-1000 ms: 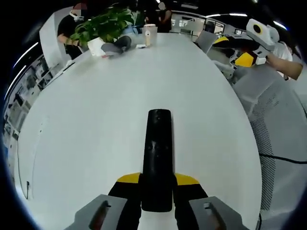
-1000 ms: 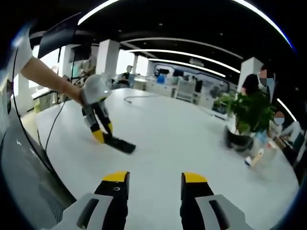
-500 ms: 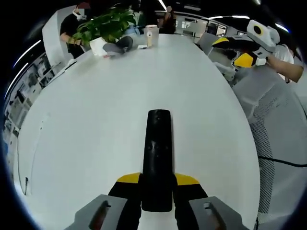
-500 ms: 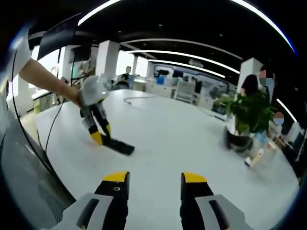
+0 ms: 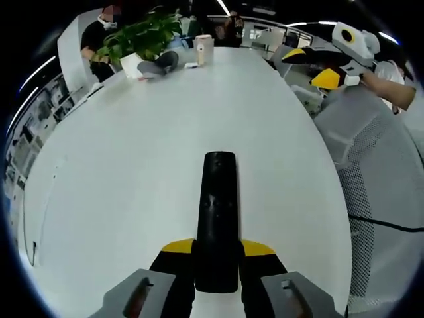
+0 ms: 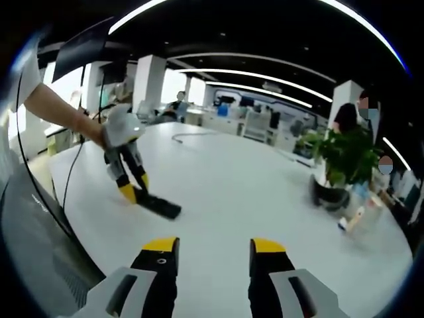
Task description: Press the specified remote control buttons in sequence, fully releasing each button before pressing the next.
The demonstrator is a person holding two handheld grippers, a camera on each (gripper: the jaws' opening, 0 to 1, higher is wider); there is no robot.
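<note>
A black remote control [image 5: 217,212] lies lengthwise on the white table [image 5: 132,152], its near end clamped between the yellow-tipped jaws of my left gripper [image 5: 217,248]. In the right gripper view the same remote [image 6: 159,206] rests on the table at the left, held by the left gripper [image 6: 130,191] in a person's hand. My right gripper [image 6: 214,246] hangs above the table with its jaws apart and nothing between them. It appears in the left gripper view as the right gripper [image 5: 319,66], raised at the upper right, well away from the remote.
A potted plant [image 5: 142,36], a cup [image 5: 203,48] and small items stand at the table's far end, with people seated behind. The plant [image 6: 336,165] is also at the right in the right gripper view. A mesh chair [image 5: 381,165] stands beside the table's right edge.
The left gripper and remote have shifted slightly left in the right gripper view. The right gripper sits a little higher and further left in the left gripper view.
</note>
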